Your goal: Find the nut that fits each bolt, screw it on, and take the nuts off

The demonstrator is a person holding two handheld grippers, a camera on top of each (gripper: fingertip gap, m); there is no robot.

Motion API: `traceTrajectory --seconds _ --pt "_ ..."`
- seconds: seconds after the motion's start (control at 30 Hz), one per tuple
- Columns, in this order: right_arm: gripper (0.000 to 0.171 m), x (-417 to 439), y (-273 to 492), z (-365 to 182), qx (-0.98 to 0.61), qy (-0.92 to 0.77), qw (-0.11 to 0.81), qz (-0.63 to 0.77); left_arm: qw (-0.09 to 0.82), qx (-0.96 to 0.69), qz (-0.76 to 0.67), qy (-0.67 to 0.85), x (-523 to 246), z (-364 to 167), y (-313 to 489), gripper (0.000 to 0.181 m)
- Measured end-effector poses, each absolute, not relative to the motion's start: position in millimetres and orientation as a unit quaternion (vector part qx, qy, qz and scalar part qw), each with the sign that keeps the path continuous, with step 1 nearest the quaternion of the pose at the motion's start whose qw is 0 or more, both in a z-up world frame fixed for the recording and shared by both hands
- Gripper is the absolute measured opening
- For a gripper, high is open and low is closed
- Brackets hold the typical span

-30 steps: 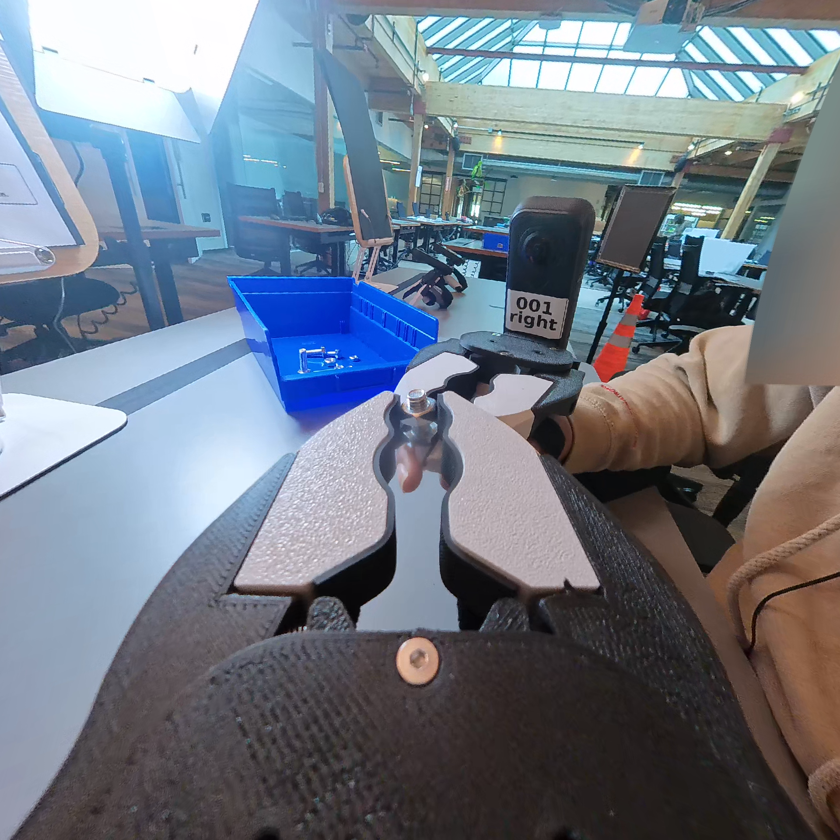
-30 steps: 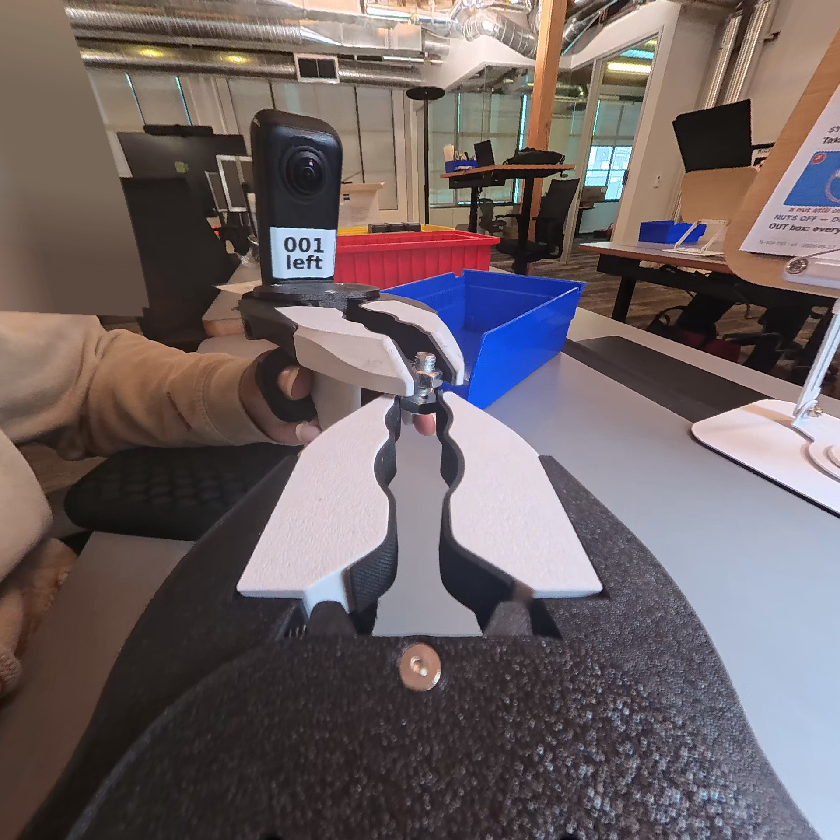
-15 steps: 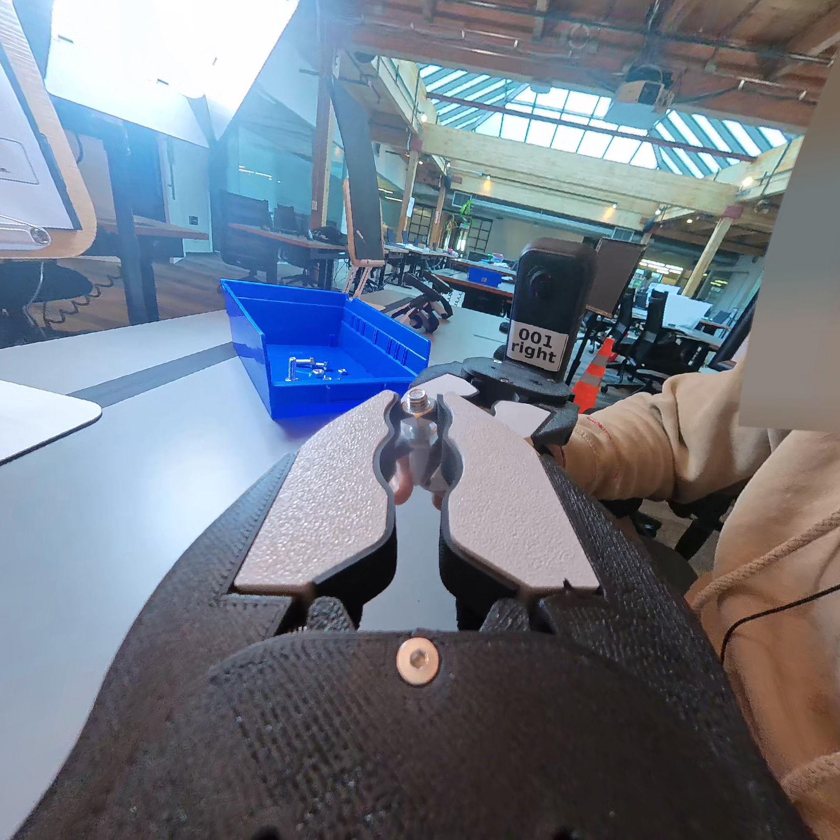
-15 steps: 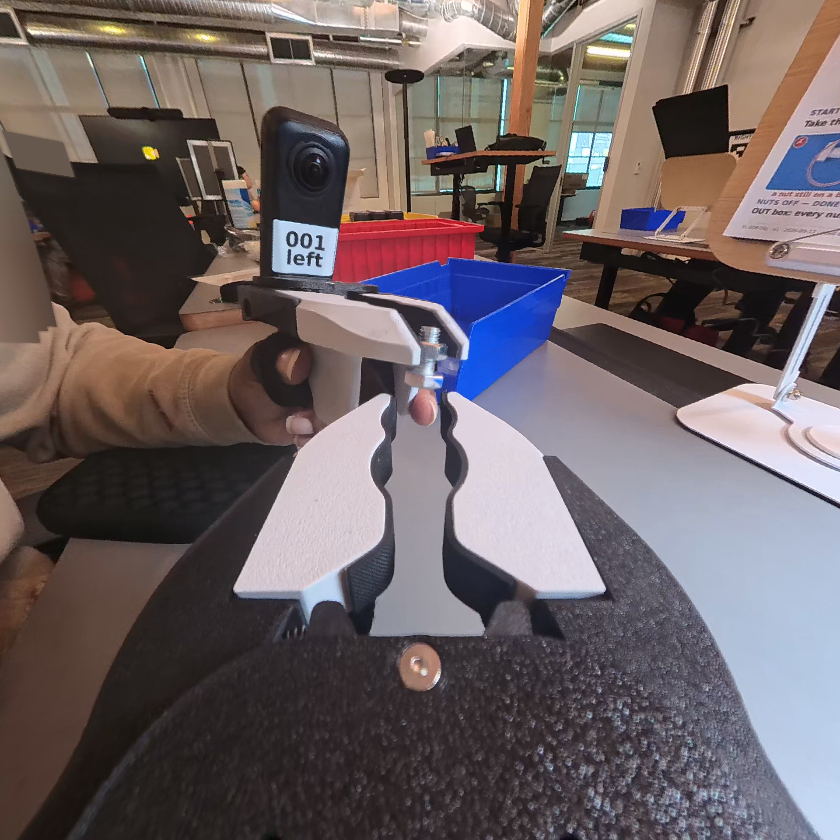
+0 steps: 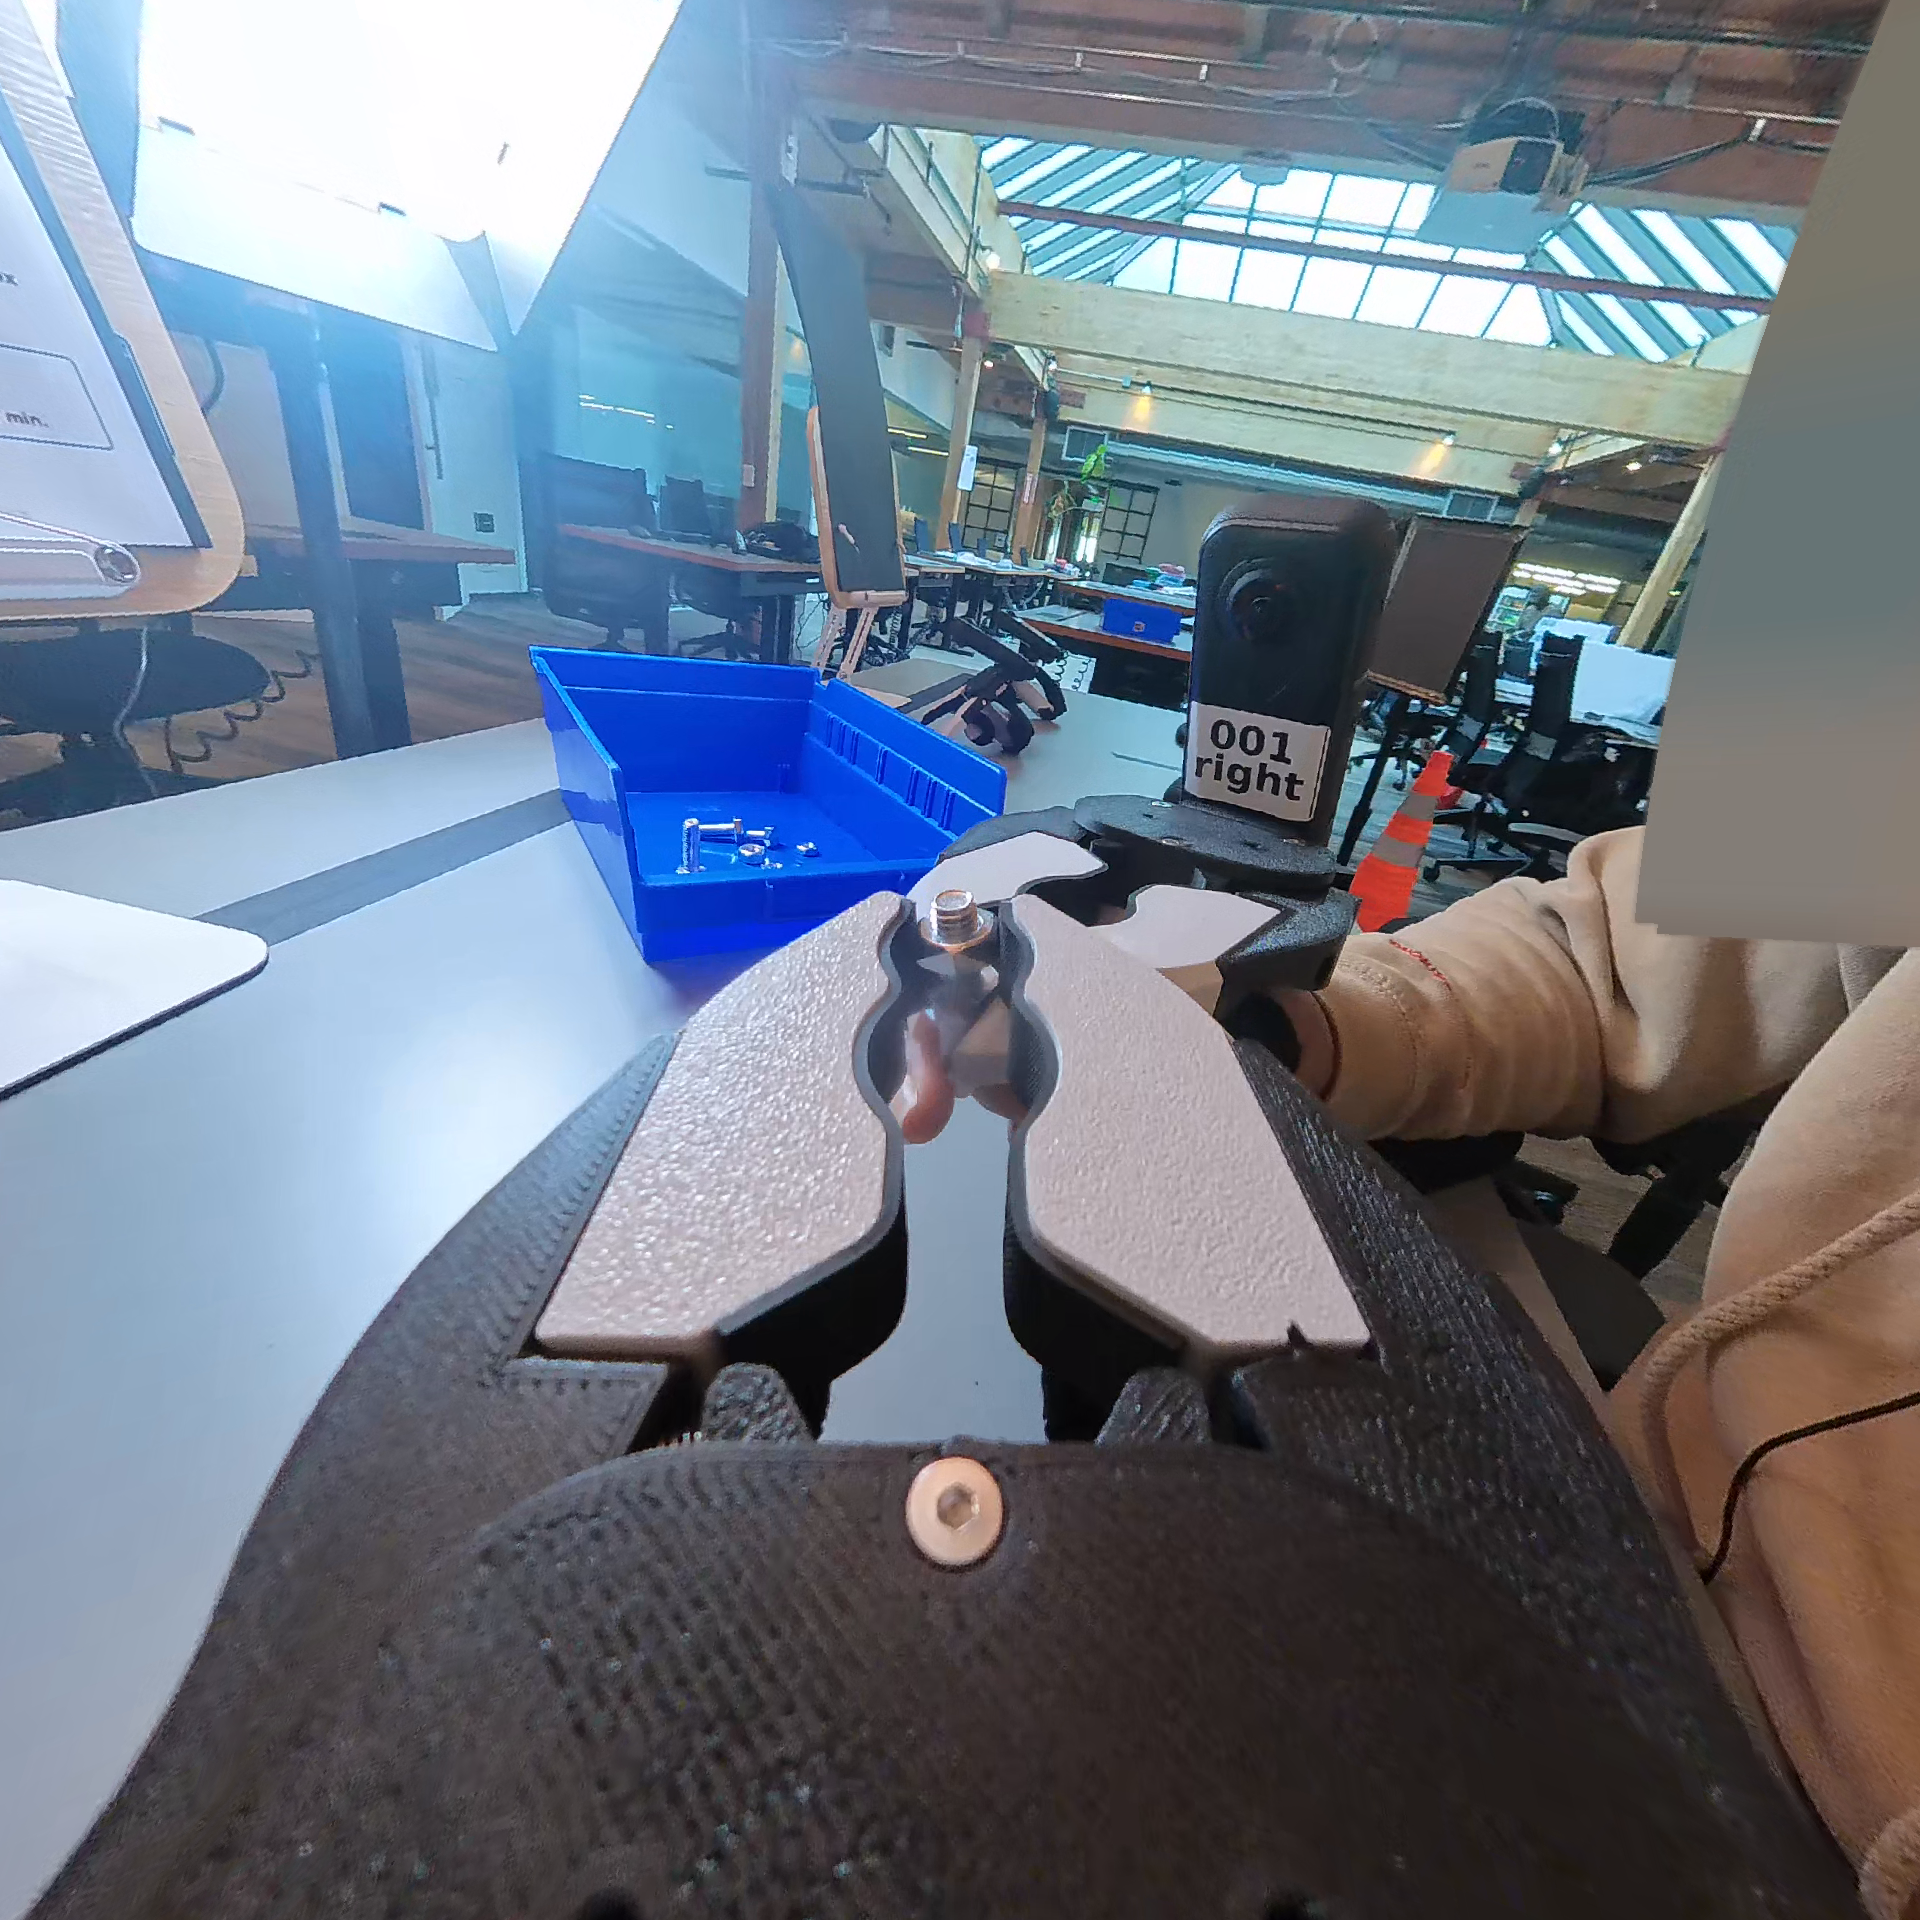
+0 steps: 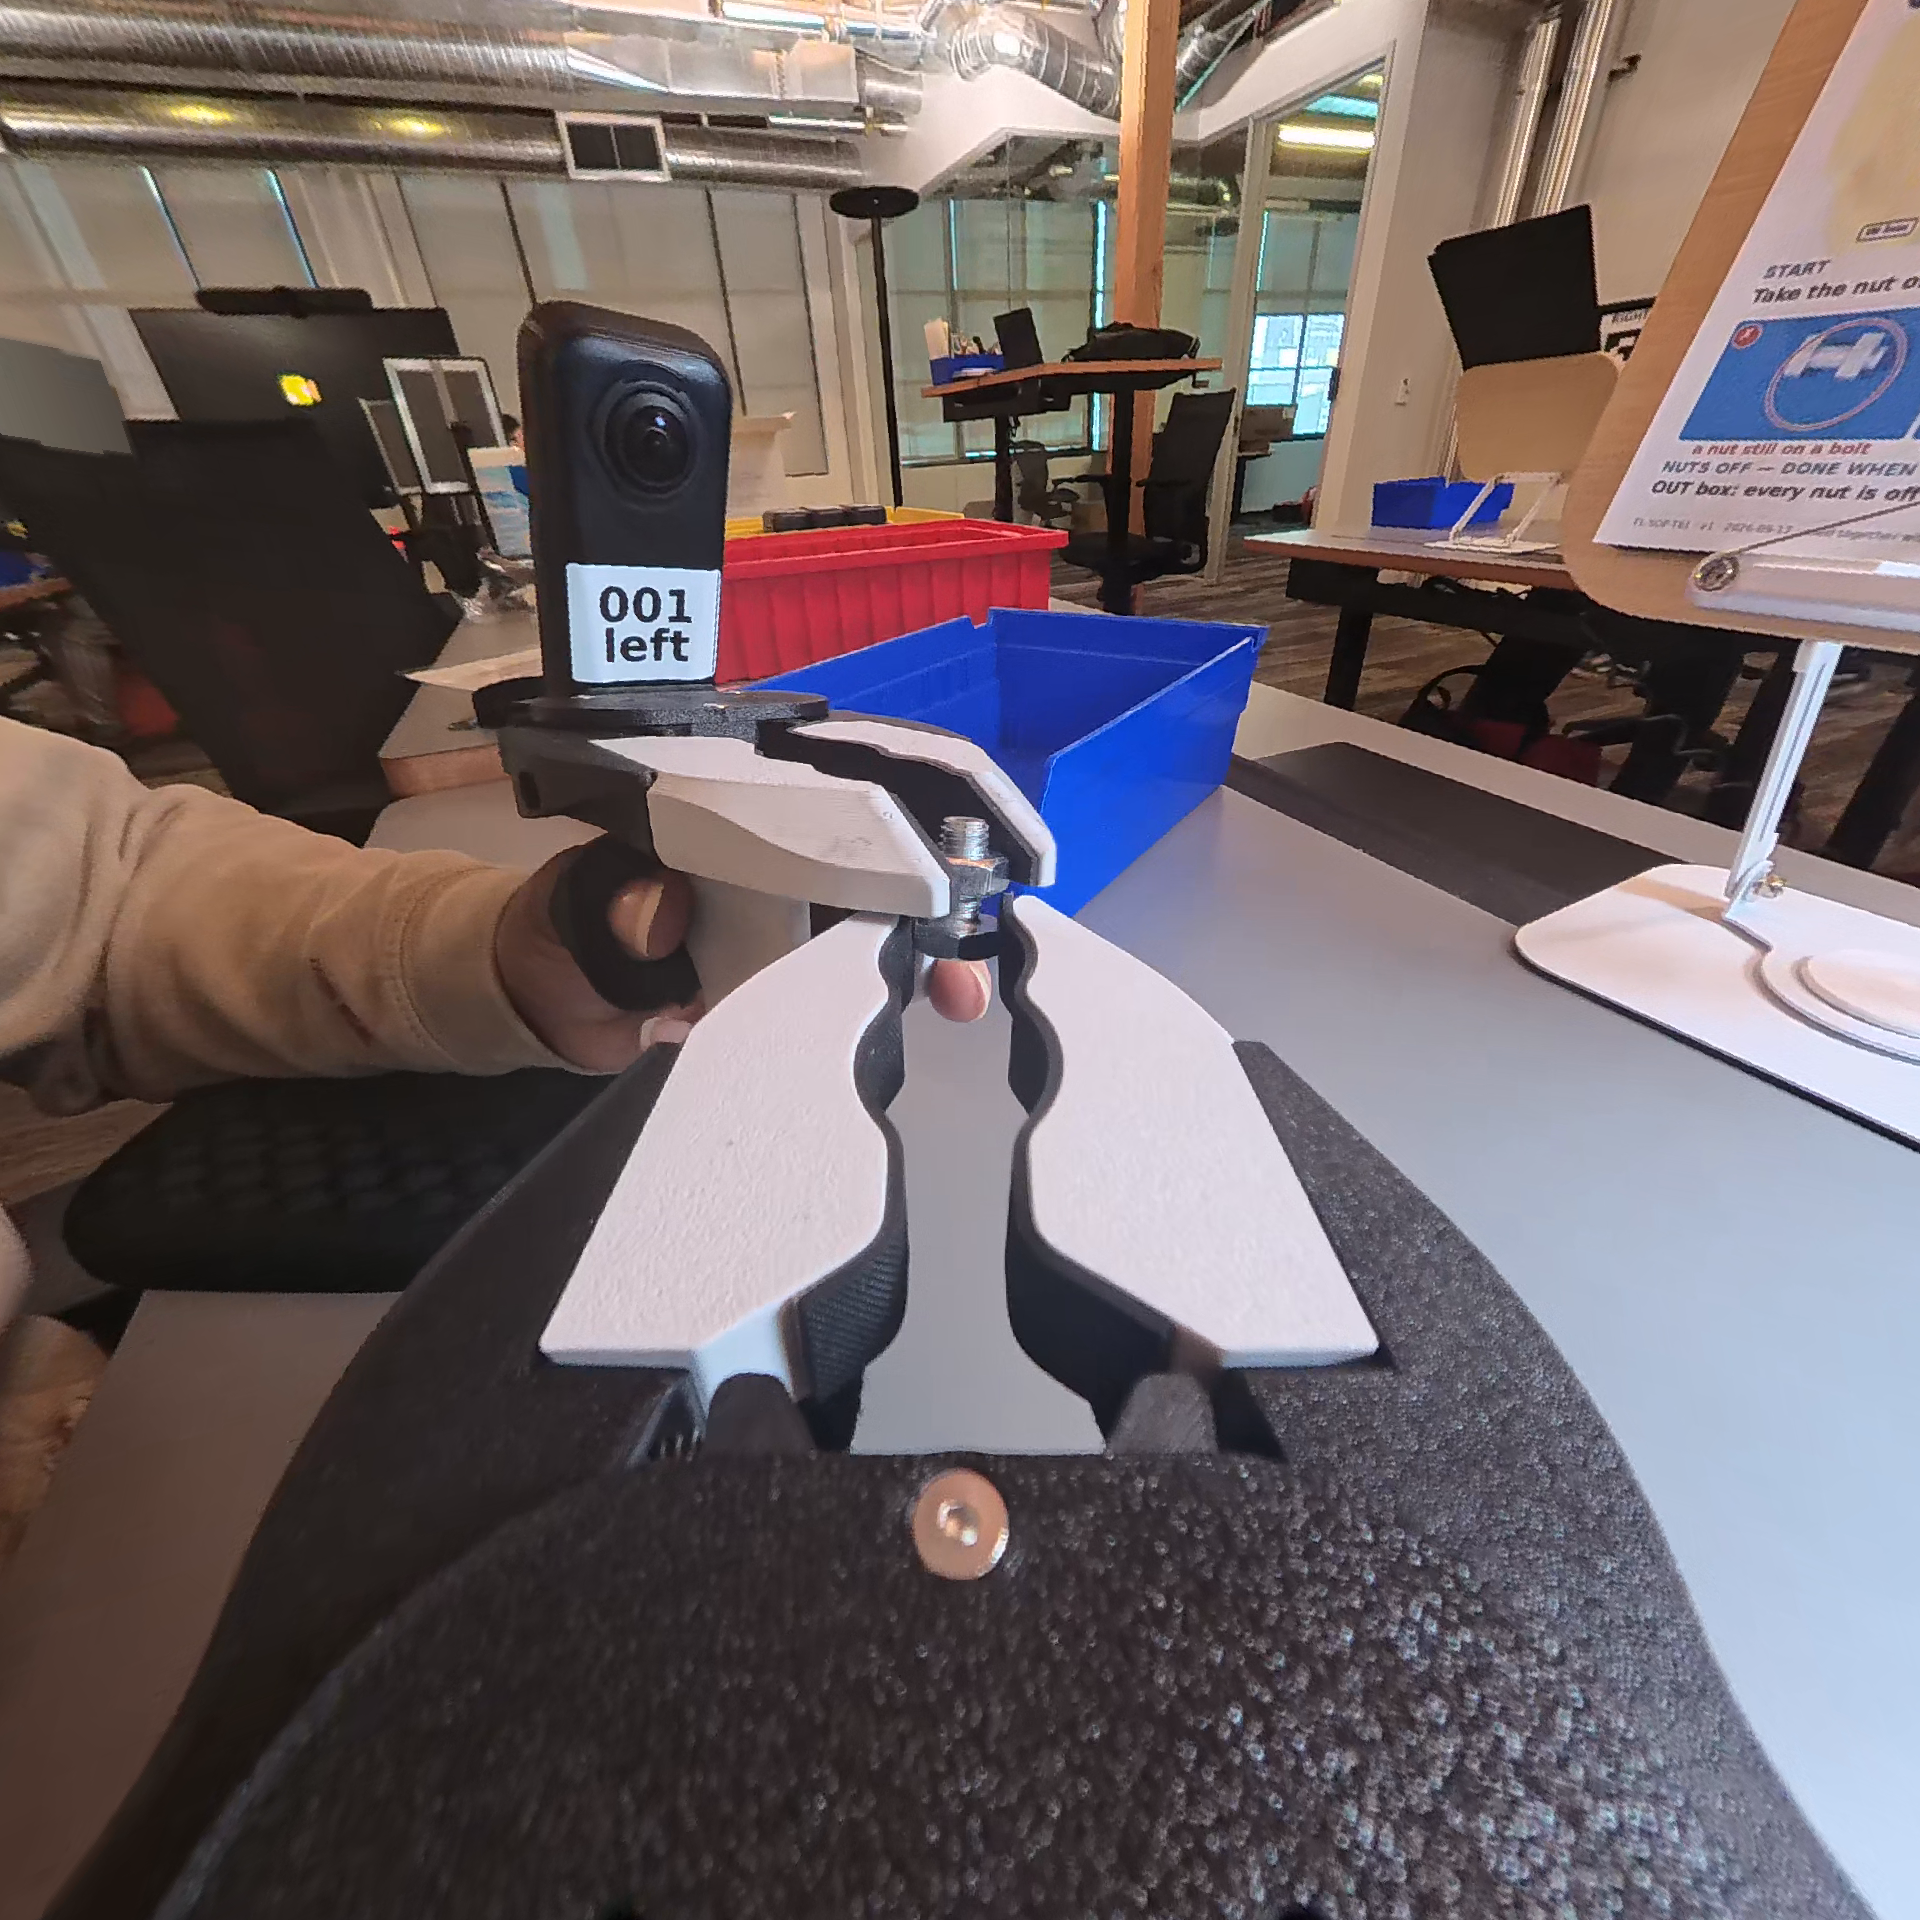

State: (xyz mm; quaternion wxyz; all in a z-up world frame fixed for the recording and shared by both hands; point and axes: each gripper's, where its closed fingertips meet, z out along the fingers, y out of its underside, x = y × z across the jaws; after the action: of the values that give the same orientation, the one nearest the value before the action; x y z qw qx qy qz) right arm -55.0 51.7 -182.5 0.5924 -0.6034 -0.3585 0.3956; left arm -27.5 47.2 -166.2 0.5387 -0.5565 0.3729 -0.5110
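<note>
Fingers (image 5: 810,1049) of left gripper (image 5: 958,930) level, pinching upright bolt (image 5: 958,920)

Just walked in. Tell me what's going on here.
A person's left hand-held gripper clamps the nut on an upright bolt, while the right hand-held gripper appears to grip that bolt from below. The nut is not yet off. Loose hardware lies in the blue bin.
</note>
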Motion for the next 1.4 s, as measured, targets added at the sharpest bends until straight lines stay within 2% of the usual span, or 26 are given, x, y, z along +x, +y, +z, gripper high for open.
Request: traceTrajectory --seconds 1.0,1.17,1.2,1.23,1.4 --pt "0.015 -56.1 49.4 -183.0 -0.598 -0.362 0.589 0.406 0.552 -0.546 -0.501 0.381 -28.2 -162.5 44.3 0.015" --pt "0.014 -48.5 54.6 -181.5 -0.592 -0.35 0.596 0.414 0.532 -0.543 -0.52 0.39 -27.2 -161.7 38.0 0.032" --pt "0.014 -45.4 57.4 -180.9 -0.593 -0.343 0.6 0.412 0.528 -0.541 -0.524 0.393 -29.2 -160.4 37.1 0.027" --pt "0.014 -41.2 62.1 -180.3 -0.599 -0.332 0.603 0.41 0.527 -0.529 -0.532 0.4 -32.3 -157.3 33.9 0.013" --pt "0.014 -36.1 66.8 -178.8 -0.6 -0.324 0.603 0.415 0.546 -0.533 -0.517 0.389 -37.4 -153.1 40.0 0.019"
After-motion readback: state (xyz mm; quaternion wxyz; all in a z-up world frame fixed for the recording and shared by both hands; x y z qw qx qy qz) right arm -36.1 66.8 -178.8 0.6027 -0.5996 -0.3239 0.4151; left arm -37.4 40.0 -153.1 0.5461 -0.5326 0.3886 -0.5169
